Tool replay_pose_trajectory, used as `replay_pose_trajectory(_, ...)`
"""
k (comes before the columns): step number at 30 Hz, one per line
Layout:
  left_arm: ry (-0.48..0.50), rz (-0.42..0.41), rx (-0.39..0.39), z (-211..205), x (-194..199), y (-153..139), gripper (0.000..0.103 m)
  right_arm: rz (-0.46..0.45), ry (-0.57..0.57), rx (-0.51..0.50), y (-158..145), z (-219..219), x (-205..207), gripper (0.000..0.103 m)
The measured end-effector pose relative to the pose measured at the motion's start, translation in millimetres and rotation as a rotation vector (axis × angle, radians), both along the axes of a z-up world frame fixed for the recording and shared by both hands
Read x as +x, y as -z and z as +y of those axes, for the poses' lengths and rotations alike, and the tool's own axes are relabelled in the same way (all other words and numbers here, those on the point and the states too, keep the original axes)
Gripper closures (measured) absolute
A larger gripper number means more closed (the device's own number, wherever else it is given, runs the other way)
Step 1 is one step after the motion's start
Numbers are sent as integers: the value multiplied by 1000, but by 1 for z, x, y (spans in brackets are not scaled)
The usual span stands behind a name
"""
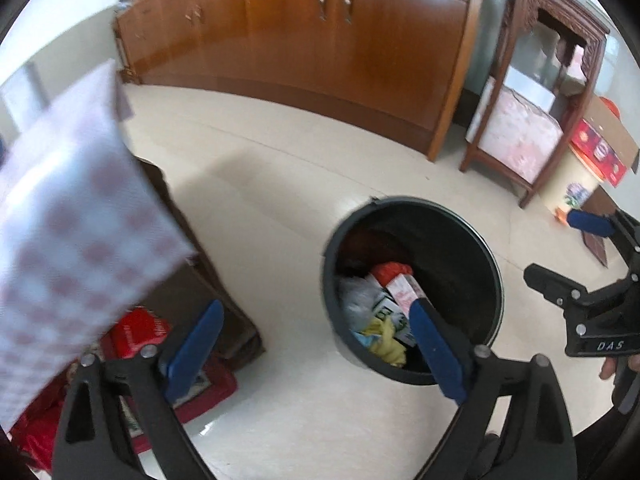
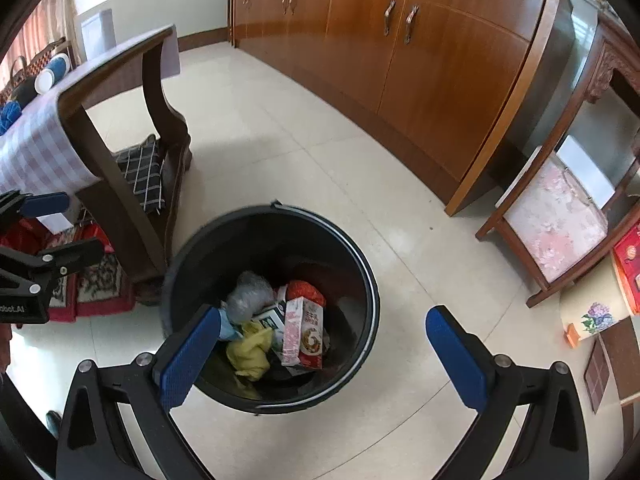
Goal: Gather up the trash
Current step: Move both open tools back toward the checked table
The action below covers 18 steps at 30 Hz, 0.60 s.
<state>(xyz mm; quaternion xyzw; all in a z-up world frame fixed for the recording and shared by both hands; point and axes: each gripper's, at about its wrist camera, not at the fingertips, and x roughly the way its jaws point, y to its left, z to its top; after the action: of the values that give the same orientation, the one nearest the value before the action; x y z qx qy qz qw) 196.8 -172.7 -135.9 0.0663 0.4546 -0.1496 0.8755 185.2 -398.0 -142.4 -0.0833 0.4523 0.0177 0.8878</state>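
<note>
Low in the right wrist frame, centre: black bin (image 2: pixel 362 280) on tiled floor (image 2: pixel 280 128), holding pink carton (image 2: pixel 304 330), yellow wad (image 2: pixel 248 350), clear bag (image 2: pixel 250 292). Right tool (image 2: pixel 324 352) released, nothing between blue pads. Left tool (image 1: pixel 316 350) likewise spread wide, empty, bin at right pad. Checked cloth (image 1: pixel 76 216) upper left.

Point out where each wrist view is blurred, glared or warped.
Left wrist view: the checked tablecloth is smeared by blur, while the black bin stays fairly sharp. Right wrist view: mostly sharp, with window glare on the floor tiles beside the bin. In both views, fisheye bends the wooden cabinet and leaves dark corners.
</note>
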Motion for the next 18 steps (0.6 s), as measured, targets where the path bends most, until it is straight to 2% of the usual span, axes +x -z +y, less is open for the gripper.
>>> replay_pose_trajectory(2, -30, -28, 18, 10, -4, -11, 7, -21, -2, 7, -9, 11, -4, 0)
replay_pose_trajectory(10, -106, -93, -6, 53, -24, -46, 7, -104, -38, 41, -55, 57, -16, 0)
replay_pose_trajectory(18, -214, -146, -14, 101, -40, -66, 7, -153, -125, 53, -83, 107, -20, 0)
